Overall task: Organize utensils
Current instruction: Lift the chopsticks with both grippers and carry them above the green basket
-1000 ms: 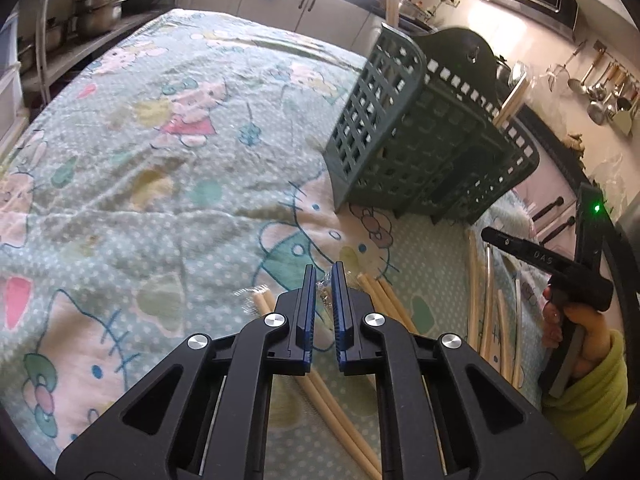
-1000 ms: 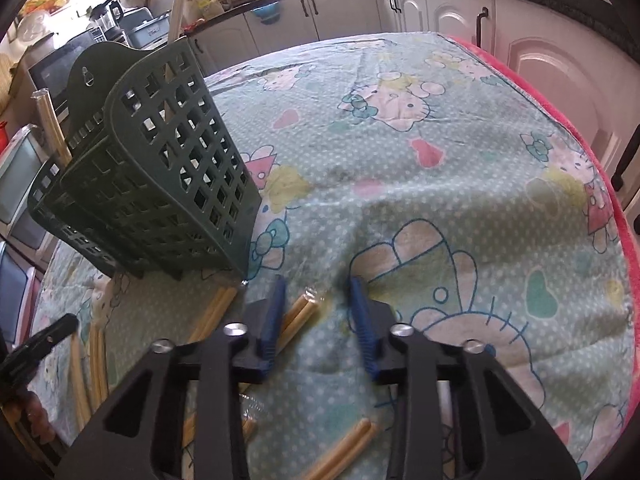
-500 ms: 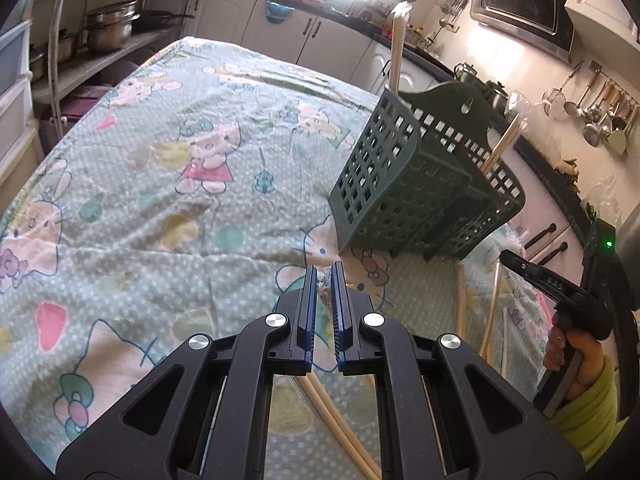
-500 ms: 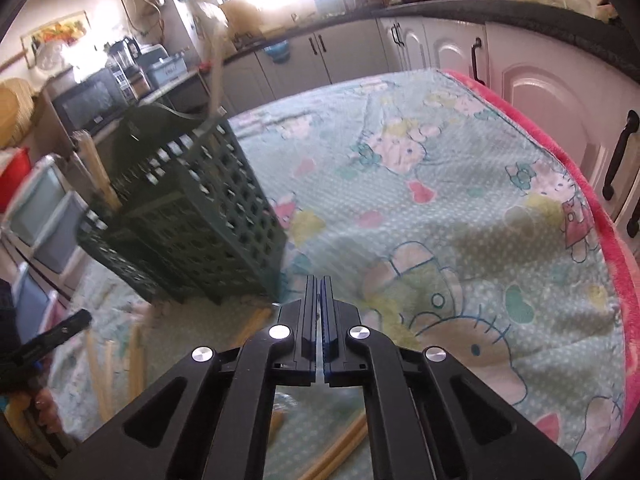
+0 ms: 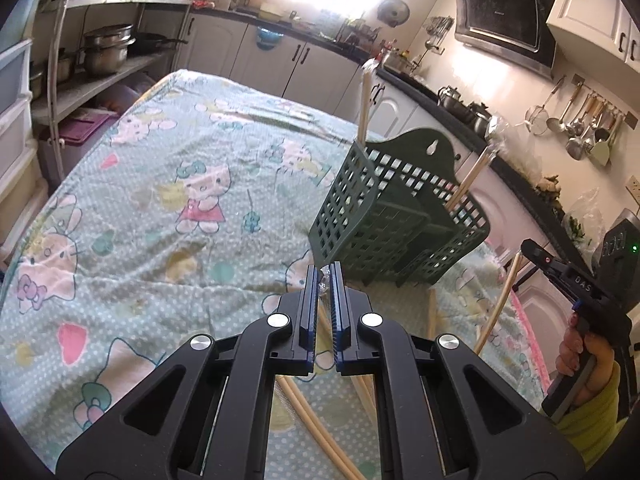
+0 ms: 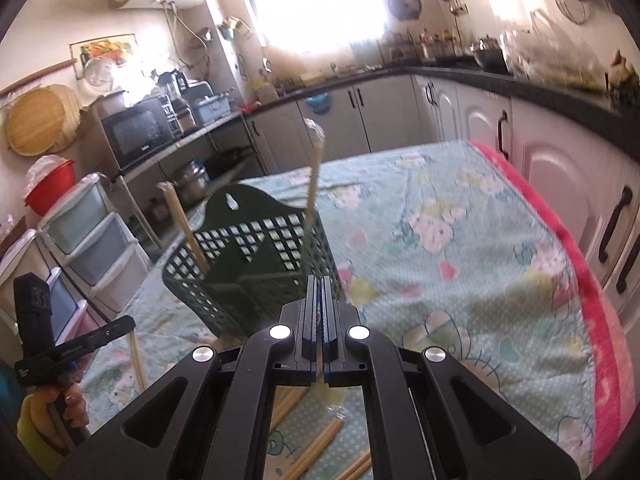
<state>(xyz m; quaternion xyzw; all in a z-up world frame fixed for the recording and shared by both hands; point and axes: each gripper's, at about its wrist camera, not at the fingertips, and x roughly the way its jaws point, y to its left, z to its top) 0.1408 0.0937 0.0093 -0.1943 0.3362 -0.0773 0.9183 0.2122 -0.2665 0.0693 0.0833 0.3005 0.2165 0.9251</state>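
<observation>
Left gripper (image 5: 325, 276) pinches a wrapped chopstick pair (image 5: 298, 408); right gripper (image 6: 320, 286) pinches another pair (image 5: 496, 312). The green basket (image 5: 384, 216) stands just ahead.

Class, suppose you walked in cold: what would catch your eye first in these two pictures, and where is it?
First, the dark green lattice basket standing on the cartoon-print tablecloth, with wrapped chopsticks poking up from two of its compartments. Next, each gripper holds a pair: the left gripper pinches a crinkly wrapper end, and the right gripper is shut on a hanging pair. More chopsticks lie loose on the cloth.
</observation>
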